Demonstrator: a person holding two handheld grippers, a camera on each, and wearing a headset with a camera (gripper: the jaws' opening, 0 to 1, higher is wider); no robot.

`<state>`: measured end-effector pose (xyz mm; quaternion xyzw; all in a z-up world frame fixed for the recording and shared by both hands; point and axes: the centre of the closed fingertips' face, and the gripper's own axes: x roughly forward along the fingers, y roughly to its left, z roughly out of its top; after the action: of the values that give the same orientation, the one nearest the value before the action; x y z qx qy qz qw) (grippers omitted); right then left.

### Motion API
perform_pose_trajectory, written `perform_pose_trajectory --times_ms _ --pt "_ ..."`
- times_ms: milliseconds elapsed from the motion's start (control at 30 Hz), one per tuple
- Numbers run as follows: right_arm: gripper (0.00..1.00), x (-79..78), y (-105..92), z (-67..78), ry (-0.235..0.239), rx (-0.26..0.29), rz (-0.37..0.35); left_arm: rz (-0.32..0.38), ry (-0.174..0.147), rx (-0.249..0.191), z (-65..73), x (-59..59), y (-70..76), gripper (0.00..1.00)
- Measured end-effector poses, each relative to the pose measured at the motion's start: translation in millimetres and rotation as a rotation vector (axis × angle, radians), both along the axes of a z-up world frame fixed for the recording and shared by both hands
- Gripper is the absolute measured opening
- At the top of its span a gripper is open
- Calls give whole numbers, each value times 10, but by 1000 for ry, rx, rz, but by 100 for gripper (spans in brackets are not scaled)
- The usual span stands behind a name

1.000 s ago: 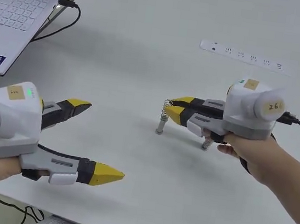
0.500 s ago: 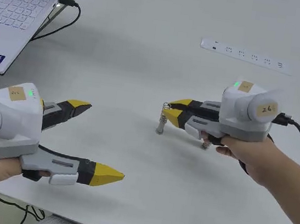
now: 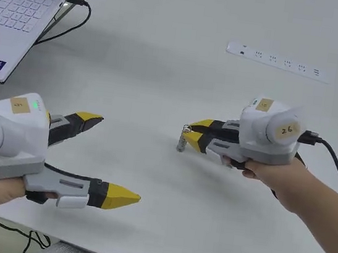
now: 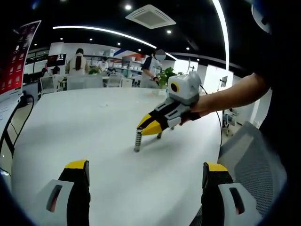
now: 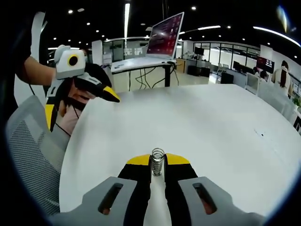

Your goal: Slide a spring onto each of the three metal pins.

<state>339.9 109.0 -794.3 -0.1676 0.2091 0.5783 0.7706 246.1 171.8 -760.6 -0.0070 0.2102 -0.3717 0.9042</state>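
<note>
Table (image 3: 165, 57) white. One metal pin (image 3: 181, 145) stands upright on it and serves as the landmark here.
- Spring (image 3: 185, 133) sits on the pin's upper part, coil vertical.
- Right gripper (image 3: 194, 131): reaches in low from the pin's right, yellow tips clenched on the spring. In the right gripper view the coil (image 5: 158, 161) stands pinched between the nearly closed jaws.
- Left gripper (image 3: 114, 158): well to the pin's left and nearer the person, jaws spread wide, holding nothing, off the table.
- Power strip (image 3: 280, 62): far side of the pin, well apart.
- Laptop (image 3: 17, 0): far left of the pin.
</note>
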Motion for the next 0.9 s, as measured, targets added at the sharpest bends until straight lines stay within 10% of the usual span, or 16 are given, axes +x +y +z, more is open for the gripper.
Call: perform_pose_trajectory --times_ms 900 --pt "7 36 28 -156 -65 -76 25 -8 4 10 -32 -1 -16 97"
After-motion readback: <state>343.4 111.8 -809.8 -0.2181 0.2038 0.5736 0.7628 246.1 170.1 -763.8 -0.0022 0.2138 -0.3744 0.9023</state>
